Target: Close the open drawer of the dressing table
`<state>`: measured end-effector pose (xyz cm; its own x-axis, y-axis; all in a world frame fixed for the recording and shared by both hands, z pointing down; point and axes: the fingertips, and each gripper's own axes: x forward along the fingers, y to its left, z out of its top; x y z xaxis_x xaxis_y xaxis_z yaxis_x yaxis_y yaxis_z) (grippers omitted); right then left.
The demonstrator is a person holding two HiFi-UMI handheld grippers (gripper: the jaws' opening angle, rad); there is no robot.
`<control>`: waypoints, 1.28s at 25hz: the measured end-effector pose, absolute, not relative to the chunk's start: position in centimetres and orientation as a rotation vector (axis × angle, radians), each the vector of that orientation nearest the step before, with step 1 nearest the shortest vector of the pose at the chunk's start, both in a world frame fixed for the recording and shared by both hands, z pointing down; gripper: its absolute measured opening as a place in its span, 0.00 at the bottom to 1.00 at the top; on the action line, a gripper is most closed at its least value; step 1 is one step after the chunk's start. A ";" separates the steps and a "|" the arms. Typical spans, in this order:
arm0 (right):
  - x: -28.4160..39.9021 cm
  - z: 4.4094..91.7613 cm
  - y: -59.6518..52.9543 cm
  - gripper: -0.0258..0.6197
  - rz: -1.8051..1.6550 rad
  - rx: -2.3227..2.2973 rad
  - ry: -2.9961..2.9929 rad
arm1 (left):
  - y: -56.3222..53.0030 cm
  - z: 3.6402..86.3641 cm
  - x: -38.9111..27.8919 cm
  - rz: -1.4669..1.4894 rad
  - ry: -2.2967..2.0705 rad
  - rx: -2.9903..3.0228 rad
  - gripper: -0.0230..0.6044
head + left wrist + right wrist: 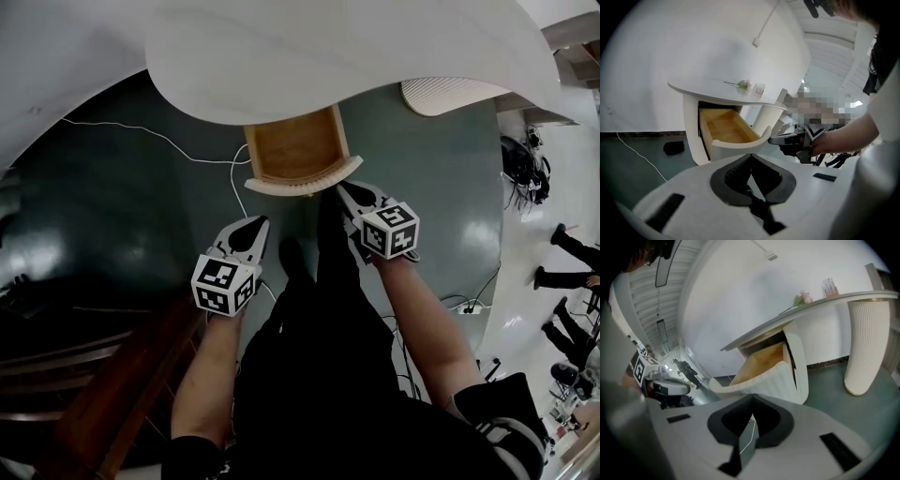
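The place looks like a large indoor hall with a room set staged in it. A white dressing table (328, 47) stands alone against a bare white wall (656, 51) on a glossy dark green floor (122, 216), with a loose cable (141, 128) trailing across it. Overhead runs a high panelled ceiling (644, 296). Off to one side, where the flooring turns pale, several people (572, 258) stand about.
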<state>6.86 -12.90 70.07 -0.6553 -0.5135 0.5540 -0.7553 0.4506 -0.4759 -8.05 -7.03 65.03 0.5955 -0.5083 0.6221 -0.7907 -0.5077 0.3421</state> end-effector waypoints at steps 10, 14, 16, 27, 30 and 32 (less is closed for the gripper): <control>5.7 70.0 -19.5 0.05 1.125 1.089 -2.413 | -11.7 62.7 -9.4 0.569 -1.087 2.224 0.05; 5.3 69.9 -22.0 0.05 1.107 1.063 -2.424 | -14.0 62.5 -9.8 0.547 -1.136 2.210 0.05; 5.1 69.9 -23.1 0.05 1.095 1.044 -2.427 | -15.2 61.9 -9.8 0.519 -1.165 2.204 0.05; 4.1 69.5 -26.9 0.05 1.156 0.998 -2.455 | -18.9 57.6 -7.3 0.411 -1.188 2.205 0.05; 3.8 69.3 -28.1 0.05 1.090 1.016 -2.461 | -19.1 56.8 -7.5 0.401 -1.203 2.203 0.05; 3.7 69.2 -28.8 0.05 1.061 1.042 -2.461 | -19.2 56.9 -7.6 0.400 -1.204 2.193 0.05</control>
